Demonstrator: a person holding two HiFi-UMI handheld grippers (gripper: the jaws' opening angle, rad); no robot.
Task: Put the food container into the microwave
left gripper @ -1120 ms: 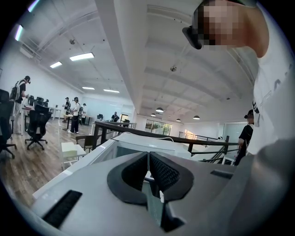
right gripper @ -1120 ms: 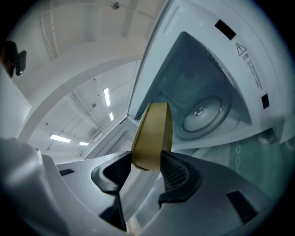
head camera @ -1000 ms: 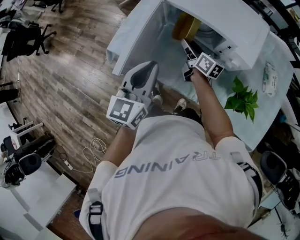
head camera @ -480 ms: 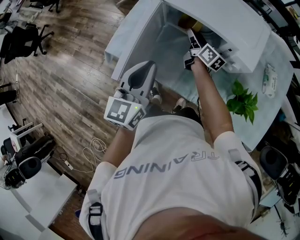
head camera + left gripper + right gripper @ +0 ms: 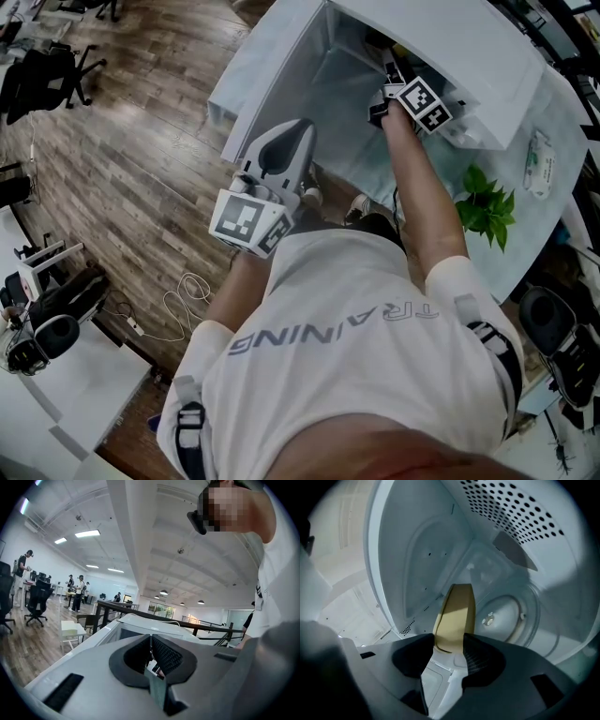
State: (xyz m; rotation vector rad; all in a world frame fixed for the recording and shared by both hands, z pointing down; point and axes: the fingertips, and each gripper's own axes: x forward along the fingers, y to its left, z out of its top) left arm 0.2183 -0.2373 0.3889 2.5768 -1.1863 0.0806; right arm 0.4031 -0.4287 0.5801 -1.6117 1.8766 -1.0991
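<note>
The tan plastic food container (image 5: 455, 613) is now inside the white microwave (image 5: 459, 42), where a second ago it was only at the mouth. My right claw (image 5: 451, 645) is clenched on it near the glass turntable (image 5: 525, 620). My left claw (image 5: 151, 654) is closed on nothing. Setting it down should come next.

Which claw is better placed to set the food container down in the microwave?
Right. The right claw grips the food container inside the microwave; the left claw is shut, outside.

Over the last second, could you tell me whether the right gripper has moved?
Yes: the right gripper, holding the food container, went deeper into the microwave, further under its top panel.
</note>
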